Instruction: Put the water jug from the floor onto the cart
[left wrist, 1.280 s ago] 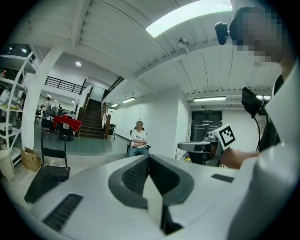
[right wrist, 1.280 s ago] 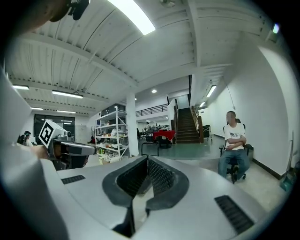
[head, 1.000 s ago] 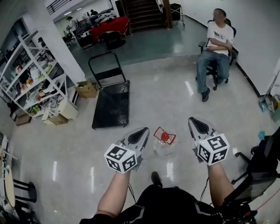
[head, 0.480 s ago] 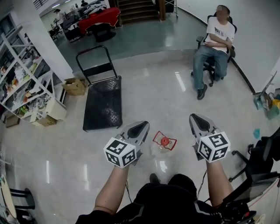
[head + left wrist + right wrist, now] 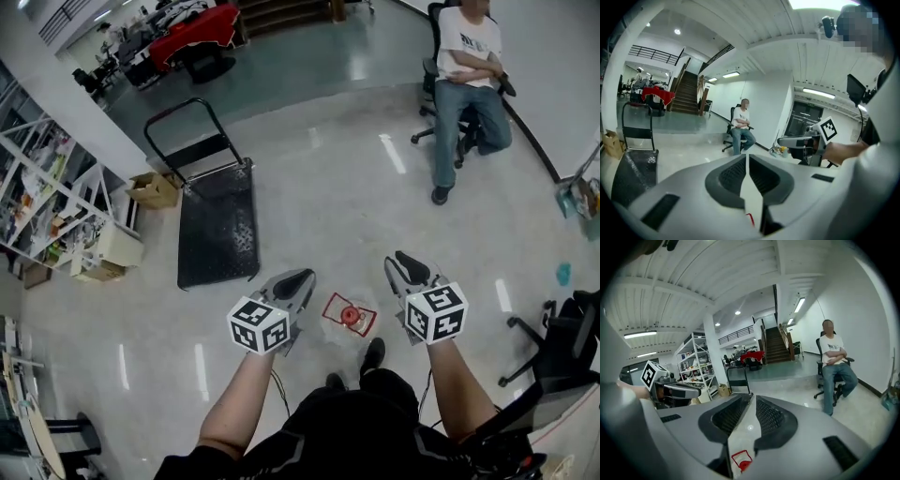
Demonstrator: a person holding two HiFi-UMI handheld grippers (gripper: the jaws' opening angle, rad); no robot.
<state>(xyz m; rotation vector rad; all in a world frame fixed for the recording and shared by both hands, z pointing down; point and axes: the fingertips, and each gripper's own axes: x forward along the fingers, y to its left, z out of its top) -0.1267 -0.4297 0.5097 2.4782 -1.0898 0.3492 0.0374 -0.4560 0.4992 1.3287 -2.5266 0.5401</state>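
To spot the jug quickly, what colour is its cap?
Red cap; head view shows it best.

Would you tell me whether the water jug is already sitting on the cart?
No, the water jug stands on the floor, apart from the cart further off to the left in the head view.

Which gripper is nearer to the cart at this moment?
Left. The left gripper hangs just off the near corner of the cart; the right gripper, its jaws just opening with nothing between them, is farther off, beyond the water jug.
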